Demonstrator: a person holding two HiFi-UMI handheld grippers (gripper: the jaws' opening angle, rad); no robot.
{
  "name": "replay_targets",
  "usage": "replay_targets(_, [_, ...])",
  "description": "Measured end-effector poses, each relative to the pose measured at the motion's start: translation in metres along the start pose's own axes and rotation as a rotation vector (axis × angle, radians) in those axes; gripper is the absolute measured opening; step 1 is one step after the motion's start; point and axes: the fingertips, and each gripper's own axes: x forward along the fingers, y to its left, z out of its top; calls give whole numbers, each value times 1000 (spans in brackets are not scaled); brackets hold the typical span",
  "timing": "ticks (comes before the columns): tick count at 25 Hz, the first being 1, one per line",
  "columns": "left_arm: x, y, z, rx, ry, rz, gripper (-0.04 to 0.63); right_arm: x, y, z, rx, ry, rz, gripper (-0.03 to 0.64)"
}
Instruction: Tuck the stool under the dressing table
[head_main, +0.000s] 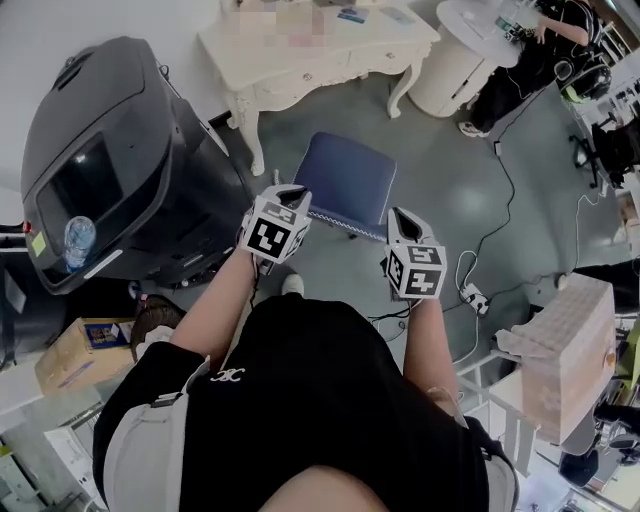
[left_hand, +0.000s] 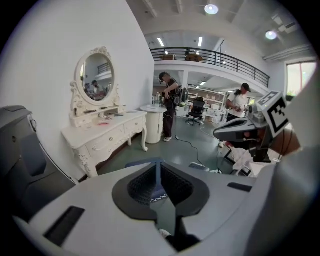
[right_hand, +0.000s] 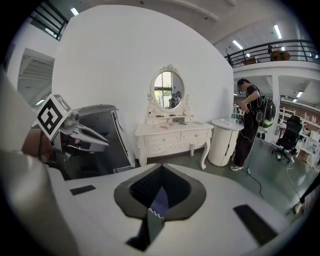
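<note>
The blue-cushioned stool (head_main: 345, 178) stands on the grey floor in front of the white dressing table (head_main: 320, 50), apart from it. My left gripper (head_main: 289, 194) is shut and empty, its tips at the stool's near left corner. My right gripper (head_main: 401, 216), also shut and empty, hovers at the near right corner. In the left gripper view the shut jaws (left_hand: 158, 172) point over the stool's edge (left_hand: 136, 163) toward the dressing table (left_hand: 105, 136) and its oval mirror (left_hand: 97, 77). The right gripper view has its shut jaws (right_hand: 161, 176) aimed at the dressing table (right_hand: 172, 136).
A big black massage chair (head_main: 120, 160) stands close on the left of the stool. A round white table (head_main: 455, 55) and a person in black (head_main: 540, 50) are right of the dressing table. A cable and power strip (head_main: 472, 297) lie on the floor at right. Boxes (head_main: 570, 340) stand nearby.
</note>
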Motion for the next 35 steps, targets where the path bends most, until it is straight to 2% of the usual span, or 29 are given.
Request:
replay_targets(3, [5, 13, -15, 19, 60, -76, 53, 15, 8, -14, -10, 65, 37, 9])
replay_targets(6, [12, 21, -30, 78, 111, -142, 117, 26, 16, -32, -57, 134, 72, 32])
replay_targets(8, [15, 22, -38, 140, 136, -194, 169, 31, 19, -46, -82, 173, 92, 73])
replay_targets(12, [22, 17, -60, 273, 183, -307, 218, 30, 20, -72, -90, 219, 113, 191])
replay_targets(15, [30, 14, -76, 339, 237, -336, 232, 28, 20, -93, -52, 260, 145, 240])
replay_targets(18, [42, 12, -86, 374, 272, -334, 233, 35, 14, -115, -86, 323, 120, 245])
replay_targets(24, [66, 9, -111, 416, 362, -353, 233, 54, 7, -142, -119, 414, 108, 245])
replay_targets(28, [80, 14, -115, 430, 378, -312, 233, 65, 2, -149, -124, 424, 95, 244])
replay_targets(31, [86, 14, -117, 401, 382, -304, 232, 72, -1, -156, -150, 454, 70, 244])
replay_targets(35, [89, 15, -118, 310, 376, -328, 230, 77, -4, -156, -91, 473, 53, 241])
